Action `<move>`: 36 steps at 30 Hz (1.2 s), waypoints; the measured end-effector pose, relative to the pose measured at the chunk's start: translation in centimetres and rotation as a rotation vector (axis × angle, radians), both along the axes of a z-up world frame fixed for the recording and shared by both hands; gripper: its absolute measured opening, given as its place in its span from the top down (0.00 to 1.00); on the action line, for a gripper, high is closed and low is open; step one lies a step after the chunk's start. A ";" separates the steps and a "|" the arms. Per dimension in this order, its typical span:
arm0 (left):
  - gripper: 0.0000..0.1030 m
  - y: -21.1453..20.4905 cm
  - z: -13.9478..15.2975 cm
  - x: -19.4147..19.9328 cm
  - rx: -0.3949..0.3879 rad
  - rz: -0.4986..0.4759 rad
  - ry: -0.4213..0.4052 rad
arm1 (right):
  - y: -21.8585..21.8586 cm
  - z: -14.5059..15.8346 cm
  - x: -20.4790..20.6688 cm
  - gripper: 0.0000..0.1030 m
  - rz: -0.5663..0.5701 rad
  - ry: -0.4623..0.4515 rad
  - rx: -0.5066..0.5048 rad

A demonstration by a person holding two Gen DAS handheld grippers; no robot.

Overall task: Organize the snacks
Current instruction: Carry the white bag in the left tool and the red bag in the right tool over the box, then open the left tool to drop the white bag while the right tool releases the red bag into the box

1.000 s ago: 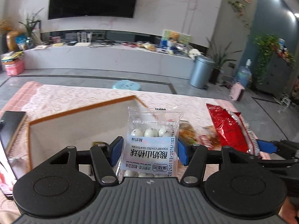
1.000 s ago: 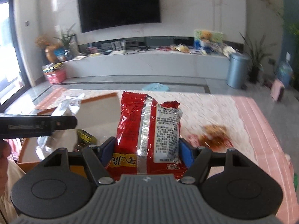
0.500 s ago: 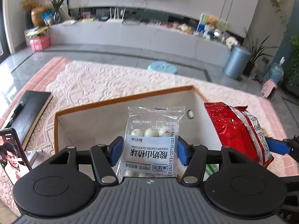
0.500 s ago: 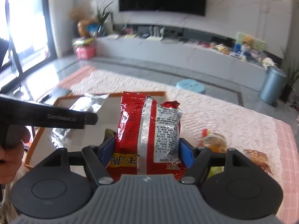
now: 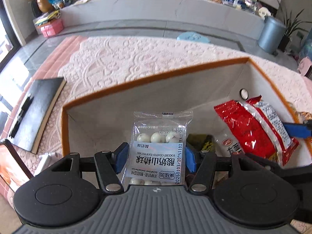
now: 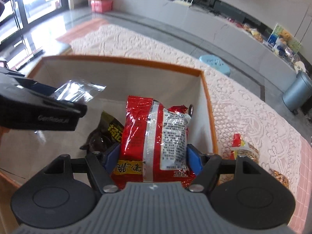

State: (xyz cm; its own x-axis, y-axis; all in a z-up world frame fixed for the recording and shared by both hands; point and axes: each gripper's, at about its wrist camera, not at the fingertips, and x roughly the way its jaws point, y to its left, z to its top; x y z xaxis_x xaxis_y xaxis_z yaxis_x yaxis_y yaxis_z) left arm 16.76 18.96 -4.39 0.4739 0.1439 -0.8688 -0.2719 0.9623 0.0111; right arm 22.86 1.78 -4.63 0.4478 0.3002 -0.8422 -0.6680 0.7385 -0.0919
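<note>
Both claws are gripping snacks over the open box (image 5: 156, 78). Left claw (image 5: 156, 157) is clamping the clear bag of white balls (image 5: 158, 148) near the box's left wall; right claw (image 6: 153, 159) is clamping the red packet (image 6: 154, 136) near its right wall. Below, a dark packet (image 6: 106, 134) is lying on the bottom.

Hawthorn bag (image 5: 159, 146) & red pack (image 6: 156, 142) upright over box (image 6: 124, 60)

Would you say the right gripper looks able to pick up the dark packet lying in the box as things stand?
Probably not yet. The right gripper is shut on the red snack bag, which hangs over the dark packet in the orange-rimmed box. It would likely have to release the bag first.
</note>
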 end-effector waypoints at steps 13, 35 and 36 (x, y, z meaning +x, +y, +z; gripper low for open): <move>0.31 -0.6 -2.5 1.0 0.027 -0.033 0.124 | 1.7 -2.7 1.2 0.32 0.014 0.038 -0.128; 0.25 0.2 -1.3 -0.2 -0.050 -0.025 0.003 | 2.2 -1.8 0.2 0.20 0.031 -0.009 -0.135; 0.25 0.1 -1.2 -0.3 -0.051 -0.028 -0.003 | 2.2 -1.5 0.1 0.19 0.033 -0.018 -0.131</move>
